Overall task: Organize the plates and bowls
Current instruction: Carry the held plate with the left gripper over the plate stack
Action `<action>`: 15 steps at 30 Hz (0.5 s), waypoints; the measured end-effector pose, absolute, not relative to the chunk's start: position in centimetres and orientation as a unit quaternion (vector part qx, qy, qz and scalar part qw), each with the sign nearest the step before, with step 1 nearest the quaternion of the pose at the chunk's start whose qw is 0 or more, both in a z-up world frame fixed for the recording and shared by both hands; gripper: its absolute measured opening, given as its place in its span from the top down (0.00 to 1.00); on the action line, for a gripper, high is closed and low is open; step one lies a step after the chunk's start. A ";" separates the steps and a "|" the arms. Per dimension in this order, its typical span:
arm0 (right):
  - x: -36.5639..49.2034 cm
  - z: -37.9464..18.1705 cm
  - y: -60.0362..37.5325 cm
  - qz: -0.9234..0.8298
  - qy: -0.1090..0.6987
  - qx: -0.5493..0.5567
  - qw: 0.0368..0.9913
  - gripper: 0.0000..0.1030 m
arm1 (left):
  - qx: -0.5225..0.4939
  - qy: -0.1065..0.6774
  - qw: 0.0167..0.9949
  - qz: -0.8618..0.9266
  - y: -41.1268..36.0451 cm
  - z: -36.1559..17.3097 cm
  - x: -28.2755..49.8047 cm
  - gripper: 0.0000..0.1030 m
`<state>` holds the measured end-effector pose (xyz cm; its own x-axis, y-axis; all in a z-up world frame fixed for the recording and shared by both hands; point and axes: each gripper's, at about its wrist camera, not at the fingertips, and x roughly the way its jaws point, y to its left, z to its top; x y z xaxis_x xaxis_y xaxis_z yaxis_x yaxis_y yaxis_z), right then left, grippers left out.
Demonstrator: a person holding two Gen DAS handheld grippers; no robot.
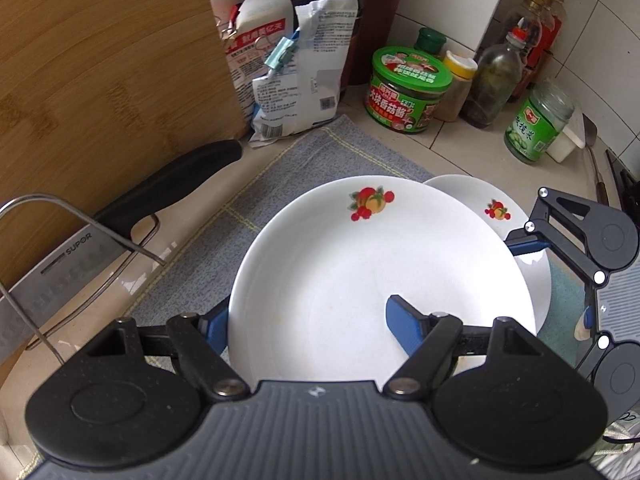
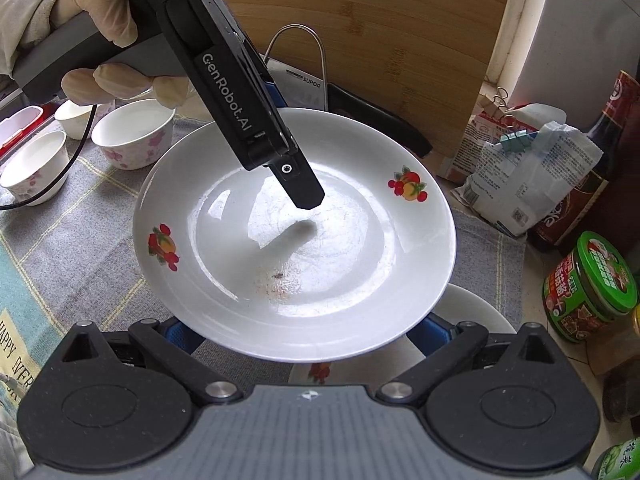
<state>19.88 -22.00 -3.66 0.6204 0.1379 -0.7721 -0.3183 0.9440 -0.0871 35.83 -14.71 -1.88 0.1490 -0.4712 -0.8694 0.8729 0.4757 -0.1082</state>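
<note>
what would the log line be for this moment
left gripper: shut on large plate | right gripper: grip unclear | small plate: partly under large plate

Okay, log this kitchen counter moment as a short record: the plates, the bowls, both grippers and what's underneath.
upper plate: white, fruit decals, tilted above the lower plate
lower plate: same pattern, mostly covered
left gripper: clamped on the upper plate's rim, one finger above, one beneath
right gripper: fingers partly under the upper plate's rim; grip unclear
bowls: three, floral, empty, off to one side
cloth: grey, checked, under the plates
</note>
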 end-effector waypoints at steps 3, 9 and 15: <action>19.2 -3.6 -22.6 0.115 0.419 -0.104 0.895 0.00 | 0.226 0.456 0.719 -0.473 -15.9 -1.9 35.4 0.25; 17.7 -3.7 -23.7 0.087 0.424 -0.094 0.896 0.00 | 0.236 0.449 0.706 -0.495 -18.5 -2.2 34.6 0.25; 16.3 -3.8 -25.0 0.057 0.428 -0.083 0.898 0.00 | 0.245 0.441 0.690 -0.518 -21.2 -2.5 33.9 0.25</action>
